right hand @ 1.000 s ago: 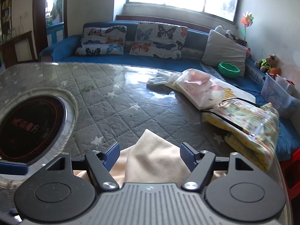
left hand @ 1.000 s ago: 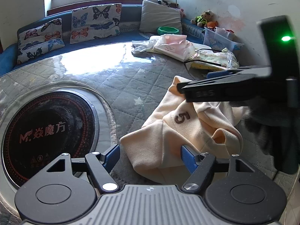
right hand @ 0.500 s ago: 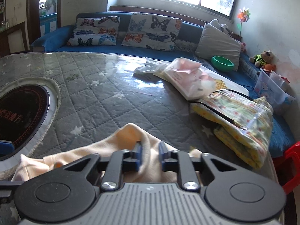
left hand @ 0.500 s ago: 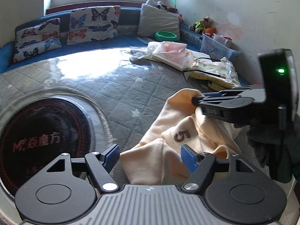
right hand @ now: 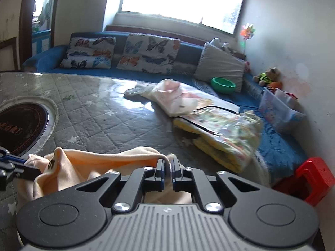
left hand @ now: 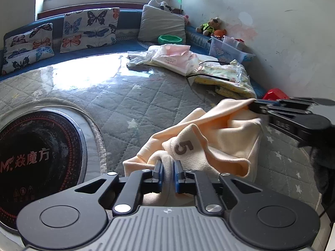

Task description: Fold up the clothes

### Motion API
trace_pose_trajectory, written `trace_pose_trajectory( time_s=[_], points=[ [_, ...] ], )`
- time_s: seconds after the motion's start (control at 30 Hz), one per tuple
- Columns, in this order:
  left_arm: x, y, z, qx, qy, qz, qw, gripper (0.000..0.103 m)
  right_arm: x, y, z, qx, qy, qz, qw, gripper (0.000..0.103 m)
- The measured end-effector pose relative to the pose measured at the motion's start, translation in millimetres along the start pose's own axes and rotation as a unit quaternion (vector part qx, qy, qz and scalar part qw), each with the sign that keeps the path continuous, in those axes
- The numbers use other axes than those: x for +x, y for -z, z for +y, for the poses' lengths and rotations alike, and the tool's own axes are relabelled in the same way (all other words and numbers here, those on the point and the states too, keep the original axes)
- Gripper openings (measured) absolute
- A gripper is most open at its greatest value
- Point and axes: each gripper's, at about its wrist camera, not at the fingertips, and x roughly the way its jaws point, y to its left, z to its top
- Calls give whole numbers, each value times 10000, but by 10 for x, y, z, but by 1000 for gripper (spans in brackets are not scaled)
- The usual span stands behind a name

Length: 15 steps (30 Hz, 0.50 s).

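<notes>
We are in a home living room: a blue sofa [right hand: 188, 51] with butterfly-print cushions [right hand: 147, 53] runs under the window [right hand: 180, 0], a teddy bear [right hand: 269, 75] sits at the sofa's right end, and a quilt-covered table [right hand: 100, 113] stands just before it.

A peach garment [left hand: 222, 138] bears a brown 5 [left hand: 183, 147] on a grey quilted cover [left hand: 134, 96] with white stars, beside a black hob [left hand: 35, 156] with red lettering, a blue sofa [right hand: 188, 50], butterfly-print cushions [left hand: 90, 29], a green bowl [right hand: 223, 85] and a red stool [right hand: 309, 183].
</notes>
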Motion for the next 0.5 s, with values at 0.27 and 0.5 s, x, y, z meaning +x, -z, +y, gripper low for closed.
trace_pose_trajectory(
  time_s=[0.27,0.5],
  points=[
    [-287,99,-101,126,266,-272,9992,8,-586,357,-177,141,332,-174,9992,4],
    [-557,326,-292,492,667,-370,9959,8,-961,740,-307,319,659,24,9973,4]
  ],
)
